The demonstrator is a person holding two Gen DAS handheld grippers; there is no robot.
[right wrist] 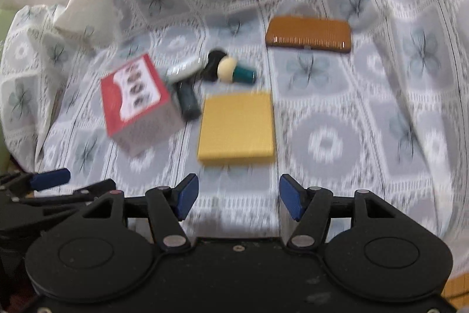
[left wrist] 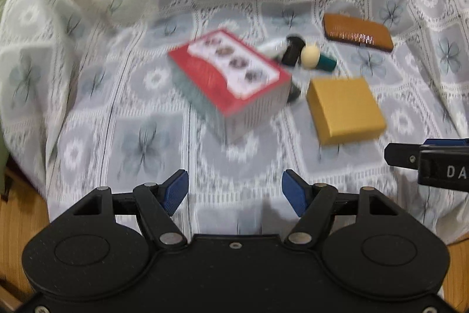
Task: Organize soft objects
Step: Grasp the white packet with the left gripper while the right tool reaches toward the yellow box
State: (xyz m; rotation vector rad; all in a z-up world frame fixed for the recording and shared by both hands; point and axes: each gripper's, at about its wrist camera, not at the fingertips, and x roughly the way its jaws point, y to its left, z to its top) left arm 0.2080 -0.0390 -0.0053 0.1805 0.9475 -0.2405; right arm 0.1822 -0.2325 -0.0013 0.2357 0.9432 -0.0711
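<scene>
Both views are blurred. The left gripper point(left wrist: 235, 192) and the right gripper point(right wrist: 239, 197) are seen released, jaws apart and nothing between them, low in each frame above the patterned cloth point(right wrist: 366, 122).

The step in hand is judged to be an approach. It is best done by settling on one item first, lining the jaws across its narrow side, and closing only once motion has stopped.

Counted at mid-frame:
- one red box point(right wrist: 136, 101)
- one yellow box point(right wrist: 237, 128)
- one brown comb point(right wrist: 307, 34)
- one cream-headed brush point(right wrist: 234, 71)
- a cluster of dark cylindrical items point(right wrist: 187, 101) beside the brush, number not certain
</scene>
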